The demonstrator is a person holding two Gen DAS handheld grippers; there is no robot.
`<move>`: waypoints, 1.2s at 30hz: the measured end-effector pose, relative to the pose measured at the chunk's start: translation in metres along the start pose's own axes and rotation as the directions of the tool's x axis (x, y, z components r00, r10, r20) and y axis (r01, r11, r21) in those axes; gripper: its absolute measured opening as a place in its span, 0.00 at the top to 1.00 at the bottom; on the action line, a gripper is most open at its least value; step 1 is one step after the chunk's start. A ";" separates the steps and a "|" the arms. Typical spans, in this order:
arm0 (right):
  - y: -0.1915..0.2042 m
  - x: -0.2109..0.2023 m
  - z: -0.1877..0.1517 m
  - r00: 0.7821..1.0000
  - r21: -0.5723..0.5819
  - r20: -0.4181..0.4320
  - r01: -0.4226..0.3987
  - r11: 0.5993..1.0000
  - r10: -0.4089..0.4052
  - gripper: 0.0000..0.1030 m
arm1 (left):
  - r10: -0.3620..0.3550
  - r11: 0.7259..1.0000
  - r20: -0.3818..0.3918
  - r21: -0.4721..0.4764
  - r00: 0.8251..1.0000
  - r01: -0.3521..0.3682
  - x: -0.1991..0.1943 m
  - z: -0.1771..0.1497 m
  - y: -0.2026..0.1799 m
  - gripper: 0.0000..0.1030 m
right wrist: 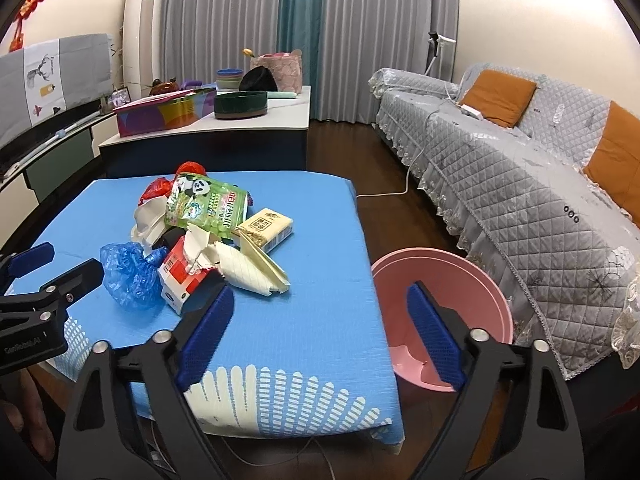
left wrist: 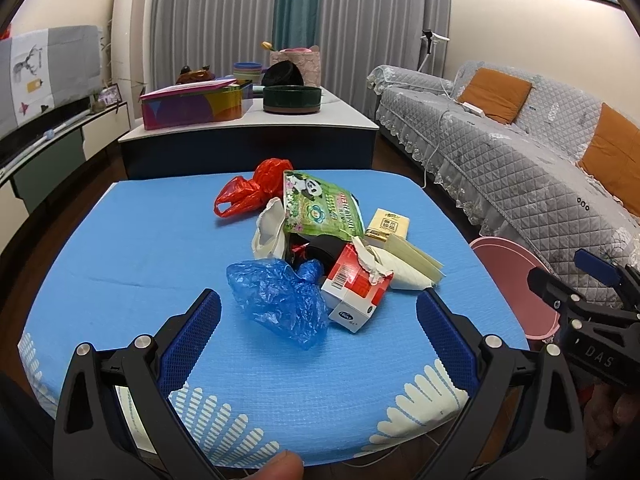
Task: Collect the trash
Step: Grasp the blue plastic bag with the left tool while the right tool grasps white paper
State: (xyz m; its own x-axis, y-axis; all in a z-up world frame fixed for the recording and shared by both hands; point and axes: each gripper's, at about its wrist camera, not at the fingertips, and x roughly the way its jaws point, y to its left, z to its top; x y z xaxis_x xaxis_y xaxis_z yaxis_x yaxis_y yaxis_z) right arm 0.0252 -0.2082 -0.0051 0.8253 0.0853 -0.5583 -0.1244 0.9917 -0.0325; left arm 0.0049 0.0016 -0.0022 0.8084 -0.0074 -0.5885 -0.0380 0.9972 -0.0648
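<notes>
Heaped mid-table: crumpled blue plastic bag [left wrist: 280, 300] nearest, touching torn red-and-white carton [left wrist: 354, 288]; green panda pouch [left wrist: 320, 208] tilted on top; red bag [left wrist: 256, 190] behind; yellow pack [left wrist: 390, 224] rightward. Pink basin [right wrist: 440, 300] beside the table, on the floor.

My left gripper [left wrist: 318, 312] and right gripper [right wrist: 320, 306] look alike: black plastic arms with triangular cut-outs, round silver screws at the joints, and blue ribbed pads [left wrist: 192, 338] lining them. White lettering marks the black body at the left edge of the right wrist view.
</notes>
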 end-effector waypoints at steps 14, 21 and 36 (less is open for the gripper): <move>-0.002 0.062 0.053 0.987 -0.003 -0.035 -0.155 0.988 0.155 0.48 | 0.042 0.996 -0.063 -0.081 0.997 -0.047 0.032 0.004 0.018 0.09; 0.011 0.107 0.039 0.977 -0.013 -0.091 -0.194 0.981 0.192 0.48 | 0.067 0.989 -0.100 -0.127 0.993 -0.079 0.056 0.002 0.032 0.16; 0.028 0.168 0.020 0.939 -0.064 -0.239 -0.270 0.961 0.248 0.72 | 0.081 0.987 -0.161 -0.124 0.984 -0.102 0.087 0.001 0.037 0.63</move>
State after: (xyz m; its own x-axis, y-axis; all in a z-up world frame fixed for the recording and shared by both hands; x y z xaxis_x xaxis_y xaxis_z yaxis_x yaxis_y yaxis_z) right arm 0.1712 -0.1637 -0.0835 0.6123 0.3032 -0.7302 -0.3779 0.9235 0.0666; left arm 0.0746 0.0382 -0.0553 0.6972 0.0618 -0.7142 -0.1927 0.9758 -0.1036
